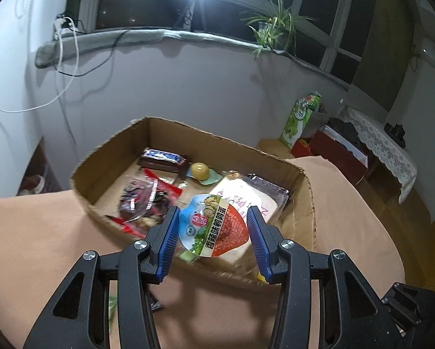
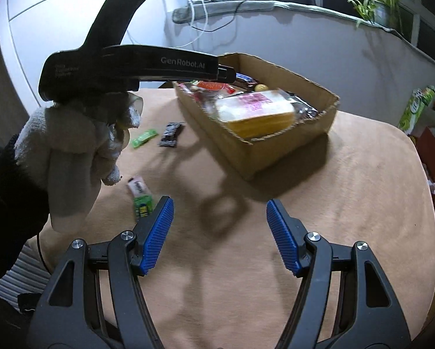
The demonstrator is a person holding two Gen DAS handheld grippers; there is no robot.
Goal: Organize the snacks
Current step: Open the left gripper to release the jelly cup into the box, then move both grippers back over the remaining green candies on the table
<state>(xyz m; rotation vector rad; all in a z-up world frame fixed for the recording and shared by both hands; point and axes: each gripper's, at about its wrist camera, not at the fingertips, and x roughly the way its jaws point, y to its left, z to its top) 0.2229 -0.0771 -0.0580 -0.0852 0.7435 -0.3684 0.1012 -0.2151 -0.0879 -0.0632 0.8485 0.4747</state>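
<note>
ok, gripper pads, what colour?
Blue, ribbed, on both the left gripper and right gripper; clearest in the right wrist view.

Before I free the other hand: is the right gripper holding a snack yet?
No, the right gripper stands open over the bare tablecloth, with nothing between its blue pads.

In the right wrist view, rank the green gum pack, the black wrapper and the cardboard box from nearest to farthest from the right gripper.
1. Green gum pack, just beside the right gripper's left finger.
2. Black wrapper, farther up the table, left of centre.
3. Cardboard box, behind it, centre-right; close to the wrapper, so this order is loose.
</note>
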